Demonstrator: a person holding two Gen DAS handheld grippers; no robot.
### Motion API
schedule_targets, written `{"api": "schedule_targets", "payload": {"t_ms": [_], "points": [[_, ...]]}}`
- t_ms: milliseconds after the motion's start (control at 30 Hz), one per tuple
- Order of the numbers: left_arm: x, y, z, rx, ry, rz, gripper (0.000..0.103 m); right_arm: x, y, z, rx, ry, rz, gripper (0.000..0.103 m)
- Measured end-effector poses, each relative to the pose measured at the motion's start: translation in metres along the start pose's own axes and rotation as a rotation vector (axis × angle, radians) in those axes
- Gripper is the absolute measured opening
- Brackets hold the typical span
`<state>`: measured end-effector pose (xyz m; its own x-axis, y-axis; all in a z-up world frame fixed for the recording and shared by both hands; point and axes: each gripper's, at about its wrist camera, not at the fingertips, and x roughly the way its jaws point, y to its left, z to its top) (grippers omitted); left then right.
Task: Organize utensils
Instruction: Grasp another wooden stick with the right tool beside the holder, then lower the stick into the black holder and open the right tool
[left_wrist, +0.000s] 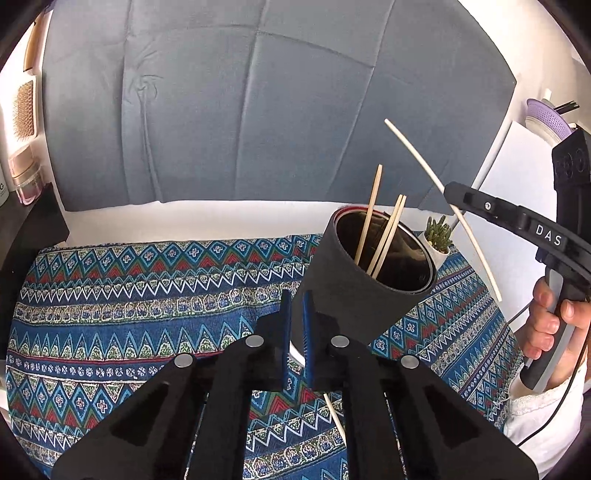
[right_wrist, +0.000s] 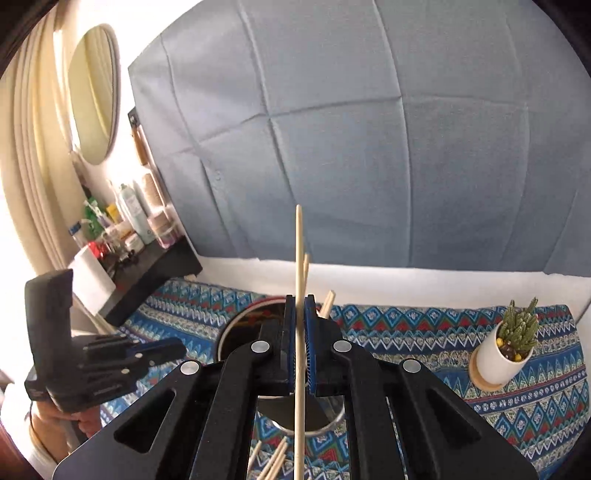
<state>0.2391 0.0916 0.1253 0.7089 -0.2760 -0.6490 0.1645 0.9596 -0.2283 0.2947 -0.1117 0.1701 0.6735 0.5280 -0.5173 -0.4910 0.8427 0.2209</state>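
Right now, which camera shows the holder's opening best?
Left wrist: the black holder tilts its open mouth toward the camera, three chopsticks inside. Right wrist's own fingers hide most of it.

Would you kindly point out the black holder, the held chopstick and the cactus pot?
black holder (left_wrist: 343, 291), left wrist view, outer wall.
held chopstick (right_wrist: 298, 251), right wrist view, upper shaft.
cactus pot (right_wrist: 493, 363), right wrist view, white side.
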Motion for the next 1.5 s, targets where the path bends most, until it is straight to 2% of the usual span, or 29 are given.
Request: {"api": "schedule_targets", "payload": {"t_ms": [200, 333, 533, 833, 933, 967, 1033, 1067, 1133, 1200, 1300, 1400, 1500], "points": [[0.005, -0.017, 0.018, 0.023, -0.061, 0.027, 0.006, -0.002, -0.001, 0.009, 0.092, -0.273, 0.151, 0.005], [0.011, -0.029, 0.026, 0.059, -0.091, 0.038, 0.006, 0.014, -0.001, -0.001, 0.130, -0.437, 0.178, 0.005], [0.023, -0.034, 0.026, 0.094, -0.081, 0.052, 0.006, 0.046, -0.003, -0.020, 0.099, -0.428, 0.141, 0.005], [0.024, -0.023, 0.013, 0.069, -0.067, 0.086, 0.007, 0.028, -0.010, -0.040, 0.055, -0.385, 0.094, 0.008], [0.019, -0.020, 0.005, 0.045, -0.055, 0.085, 0.025, 0.015, -0.013, -0.043, 0.074, -0.374, 0.092, 0.009], [0.016, -0.018, 0.003, 0.036, -0.054, 0.090, 0.033, 0.011, -0.013, -0.044, 0.081, -0.367, 0.091, 0.009], [0.010, -0.016, -0.004, 0.025, -0.059, 0.103, 0.042, 0.001, -0.013, -0.046, 0.082, -0.364, 0.082, 0.010], [0.007, -0.015, -0.007, 0.020, -0.060, 0.110, 0.049, -0.004, -0.013, -0.047, 0.083, -0.360, 0.074, 0.014], [0.000, -0.015, -0.015, 0.013, -0.061, 0.117, 0.057, -0.016, -0.012, -0.051, 0.084, -0.350, 0.057, 0.033], [-0.006, -0.016, -0.023, 0.008, -0.059, 0.125, 0.071, -0.028, -0.010, -0.055, 0.081, -0.350, 0.046, 0.042], [-0.014, -0.018, -0.037, 0.006, -0.056, 0.133, 0.079, -0.043, -0.007, -0.062, 0.077, -0.324, 0.021, 0.057], [-0.016, -0.024, -0.050, 0.012, -0.033, 0.111, 0.087, -0.056, -0.005, -0.071, 0.080, -0.291, -0.005, 0.075], [-0.018, -0.031, -0.060, 0.029, -0.027, 0.106, 0.095, -0.067, -0.005, -0.082, 0.084, -0.252, -0.018, 0.085]]}}
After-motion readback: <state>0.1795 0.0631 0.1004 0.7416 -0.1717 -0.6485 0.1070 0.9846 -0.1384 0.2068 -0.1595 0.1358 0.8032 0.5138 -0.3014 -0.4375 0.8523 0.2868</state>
